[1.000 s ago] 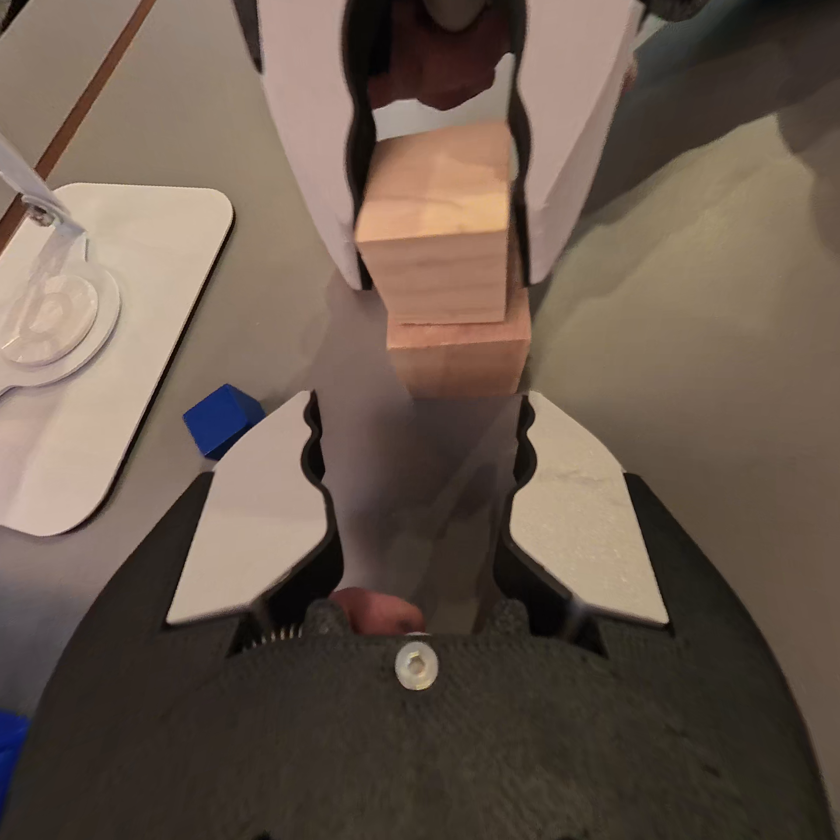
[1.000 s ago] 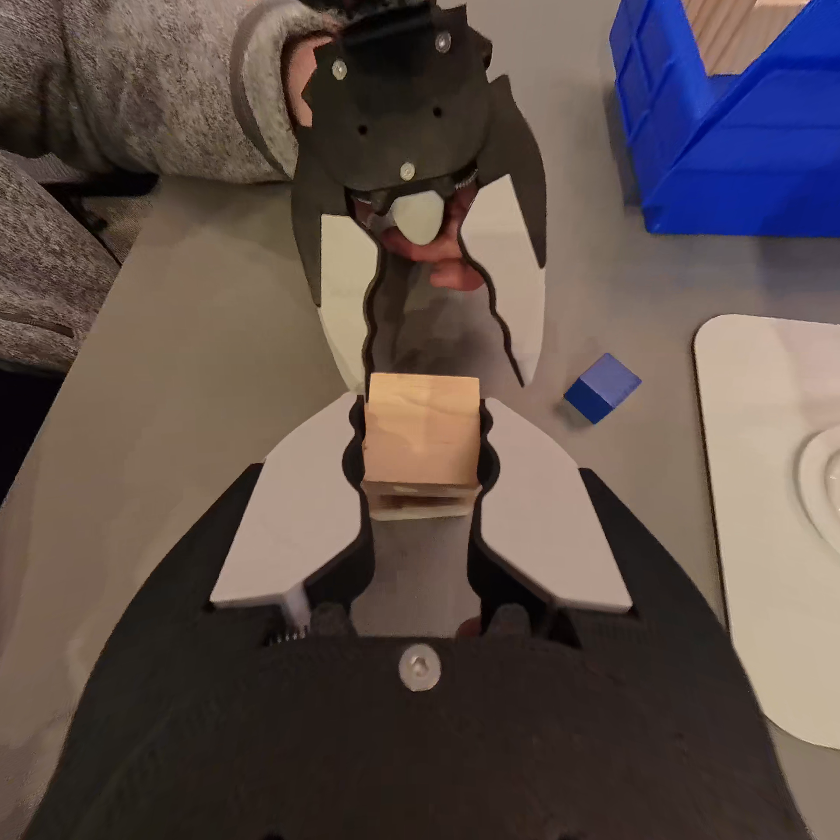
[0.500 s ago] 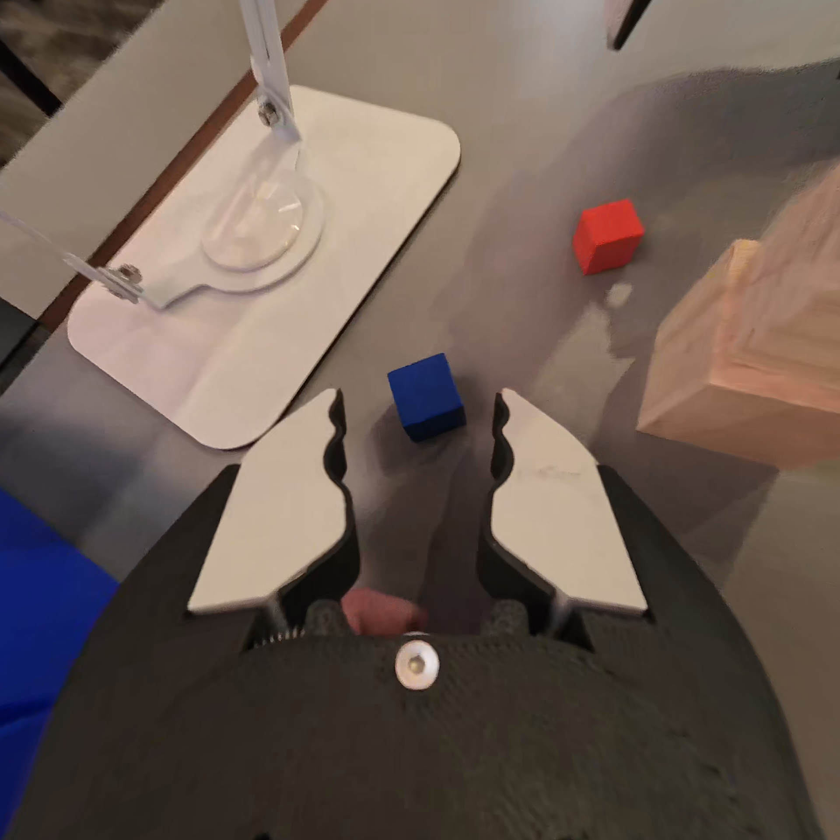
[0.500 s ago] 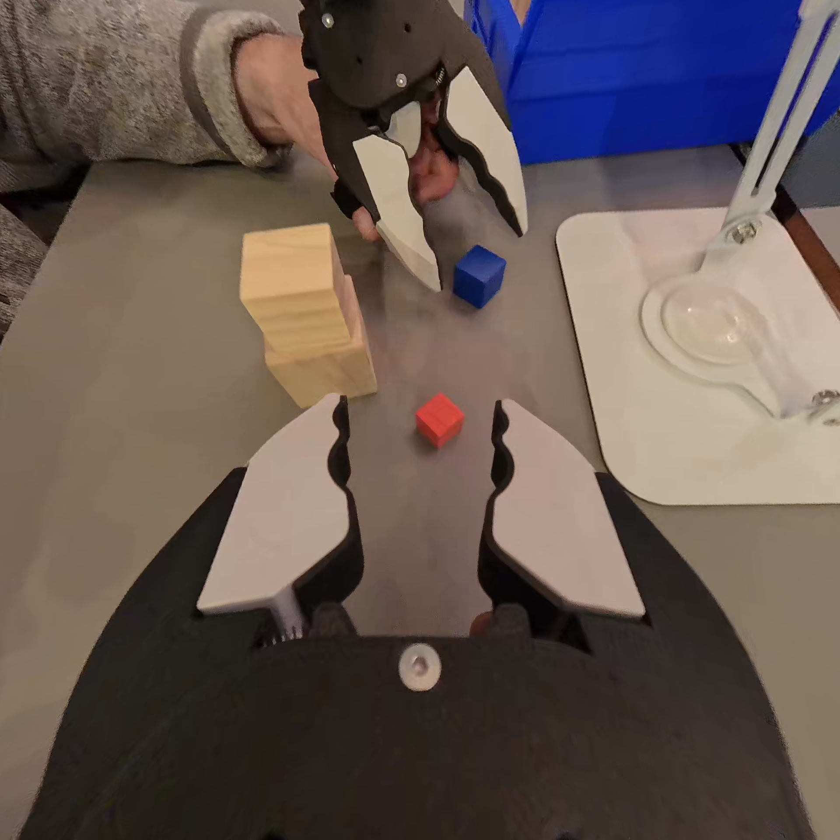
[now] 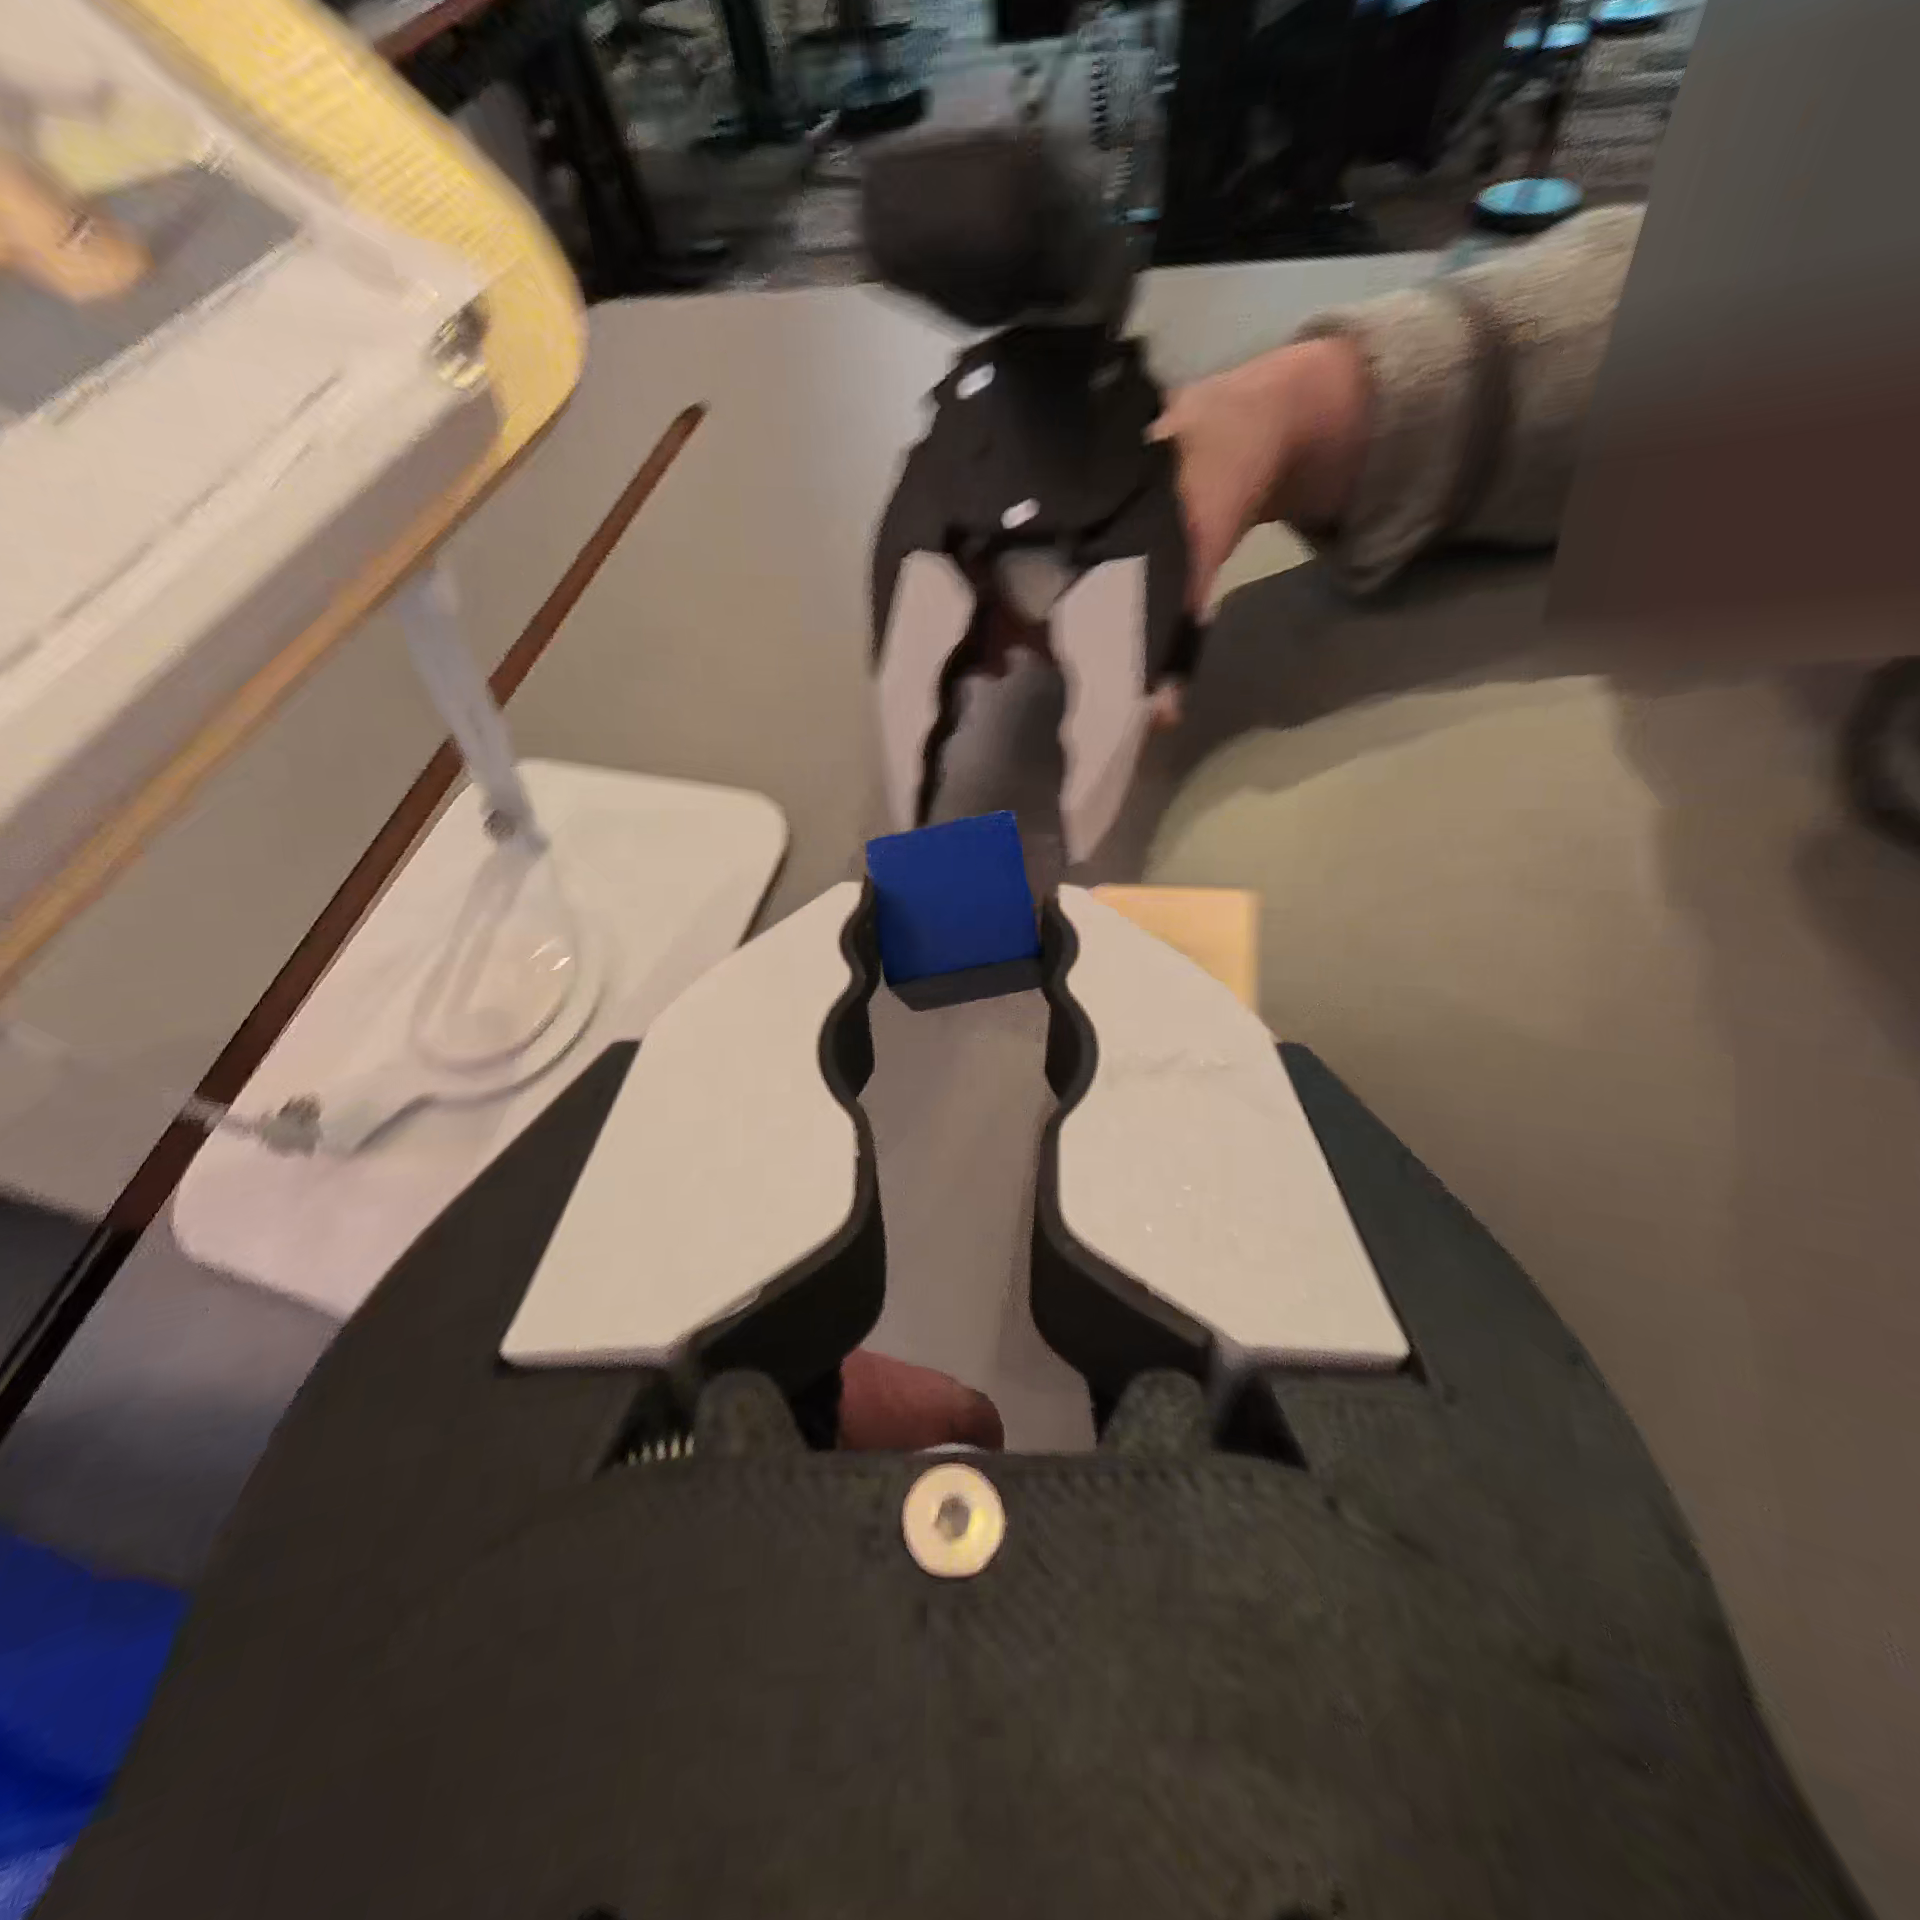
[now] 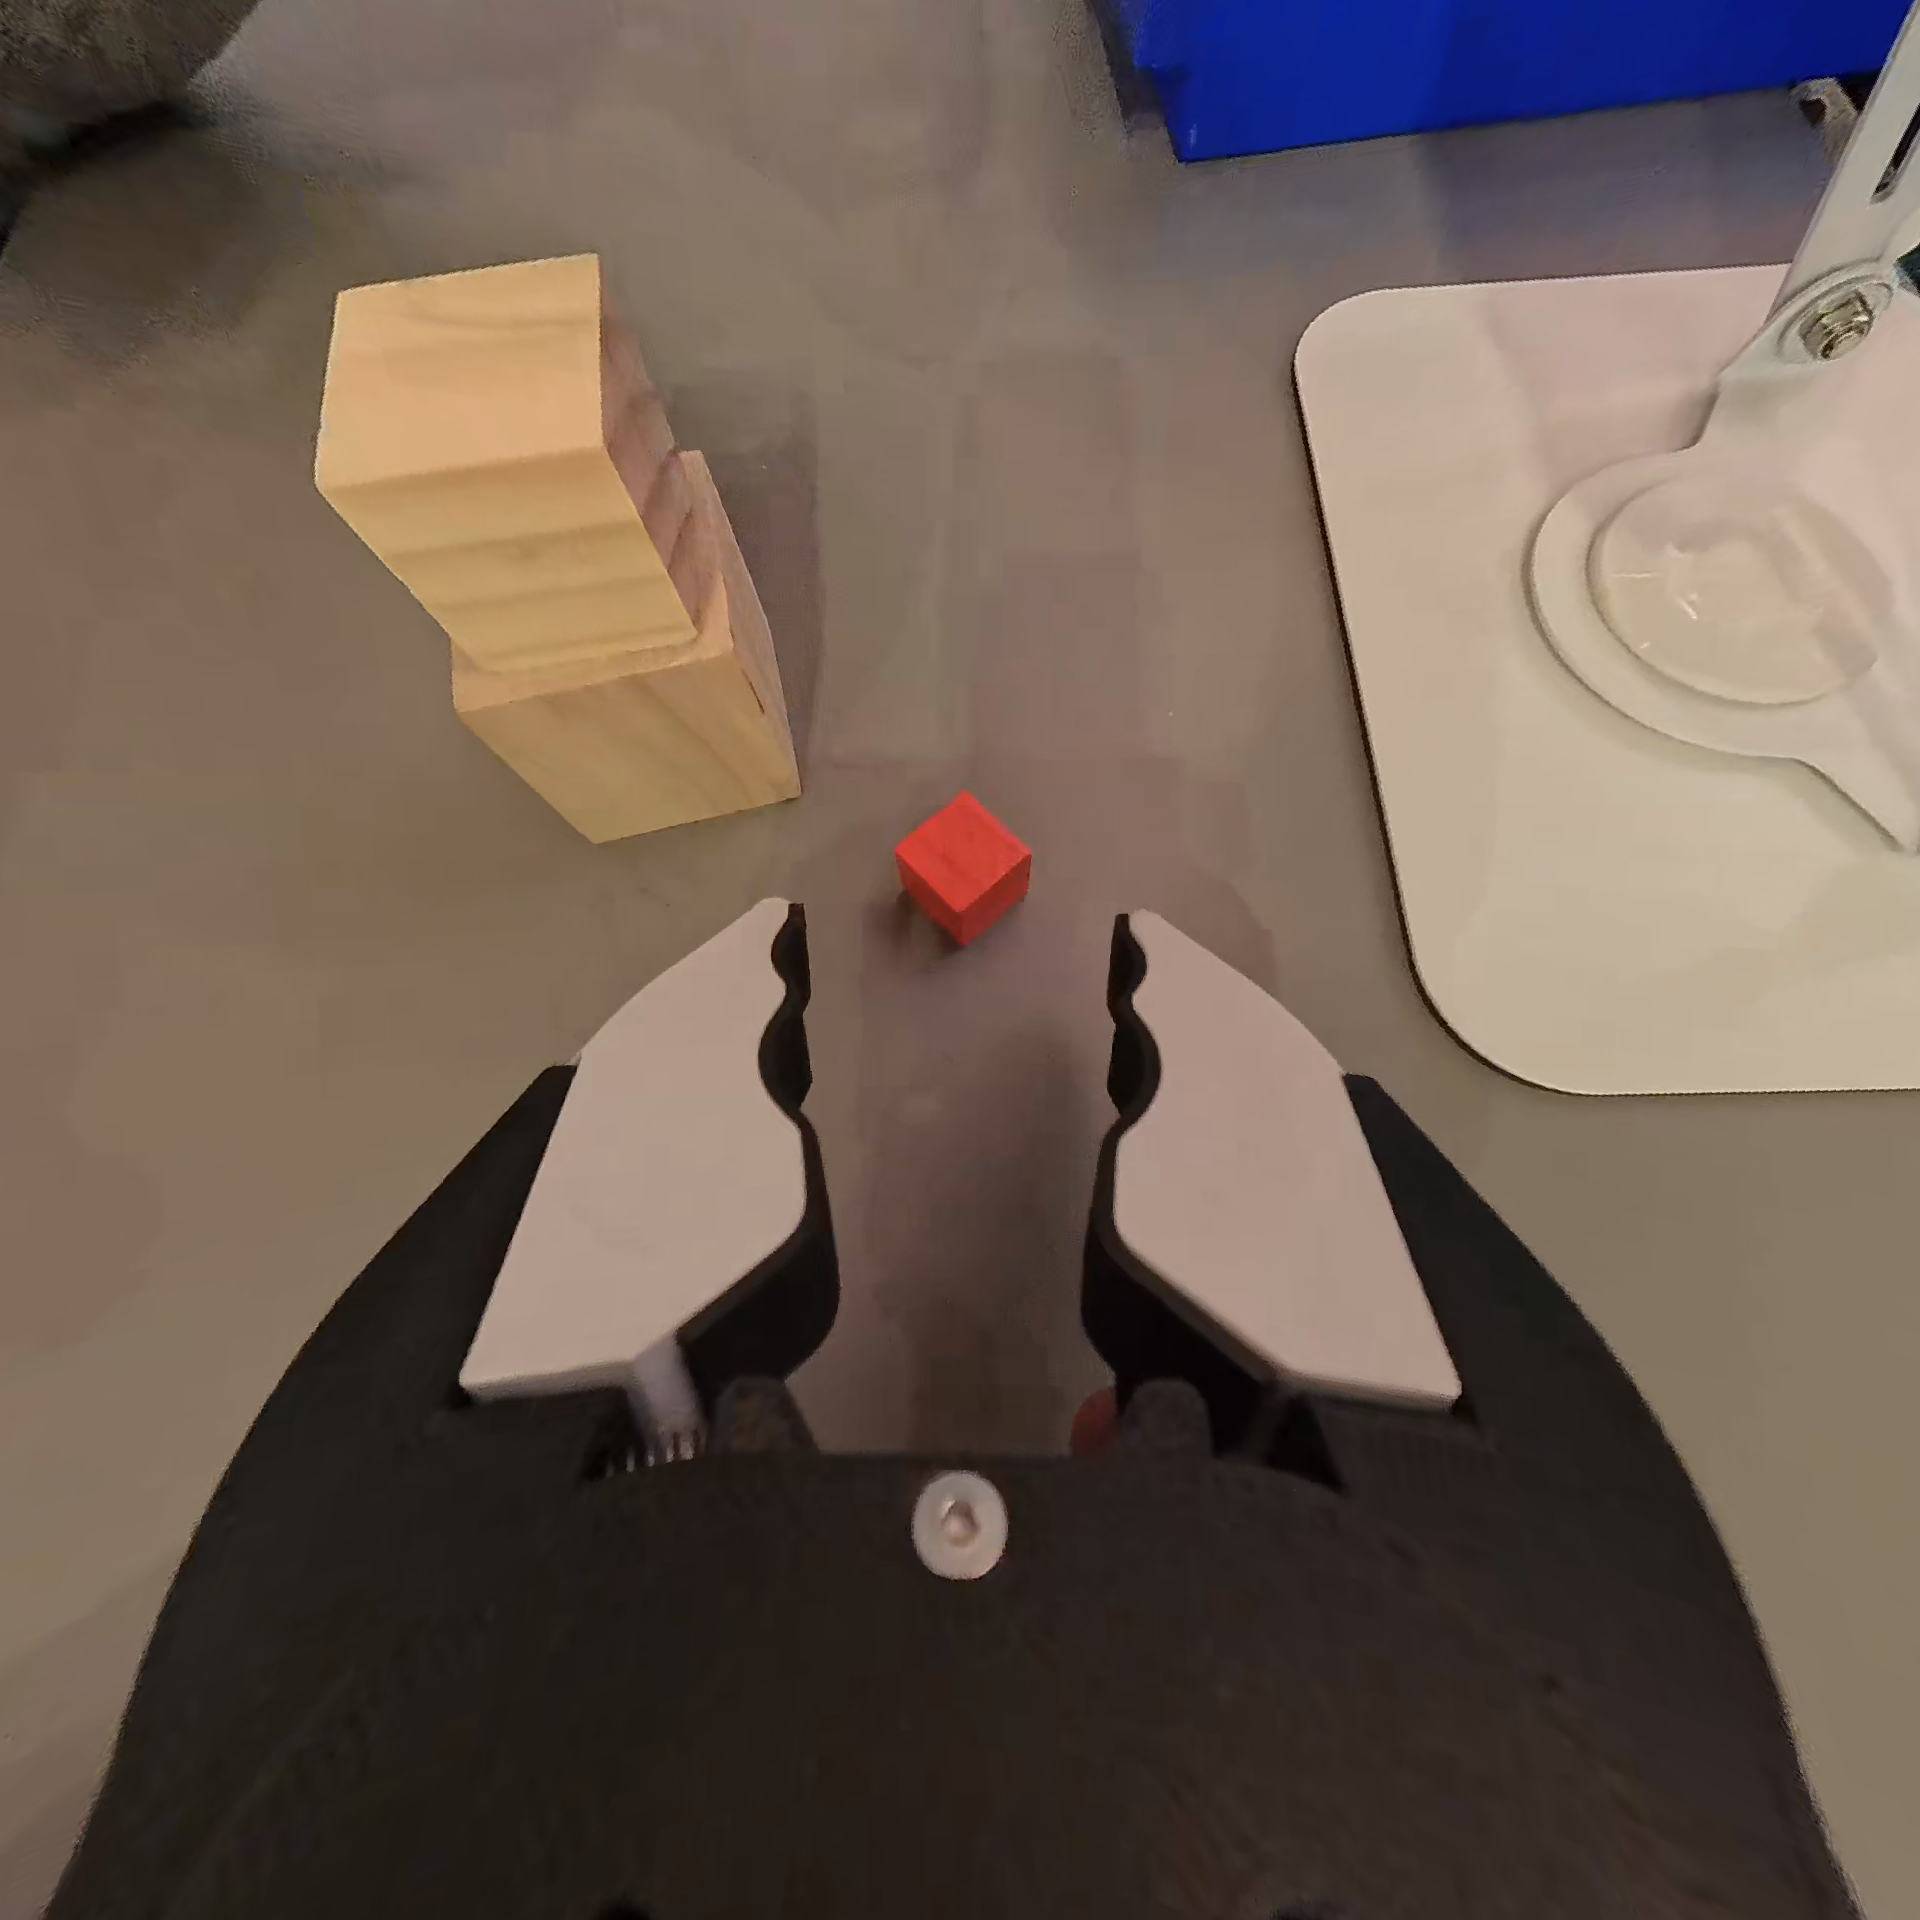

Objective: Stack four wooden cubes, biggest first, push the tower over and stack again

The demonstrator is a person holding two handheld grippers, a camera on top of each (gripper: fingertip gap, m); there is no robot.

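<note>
My left gripper (image 5: 951, 914) is shut on a small blue cube (image 5: 951, 906) and holds it up above the table. Behind its right finger the top of a pale wooden cube (image 5: 1195, 920) shows. In the right wrist view two pale wooden cubes stand stacked on the grey table: a smaller one (image 6: 488, 447) on a bigger one (image 6: 623, 738). A small red cube (image 6: 963, 865) lies just ahead of my right gripper (image 6: 956, 925), which is open and empty. The right gripper (image 5: 997, 800) also shows farther off in the left wrist view, held by a hand.
A white flat base (image 6: 1621, 831) with a clear stand (image 6: 1725, 592) lies to the right in the right wrist view, and also shows in the left wrist view (image 5: 644, 831). A blue bin (image 6: 1455, 62) stands at the back. A grey sleeve (image 5: 1455, 416) reaches in.
My left gripper closed on the blue cube and lifted it. My right gripper, which let go of the smaller wooden cube on the stack, moved closer to the red cube.
</note>
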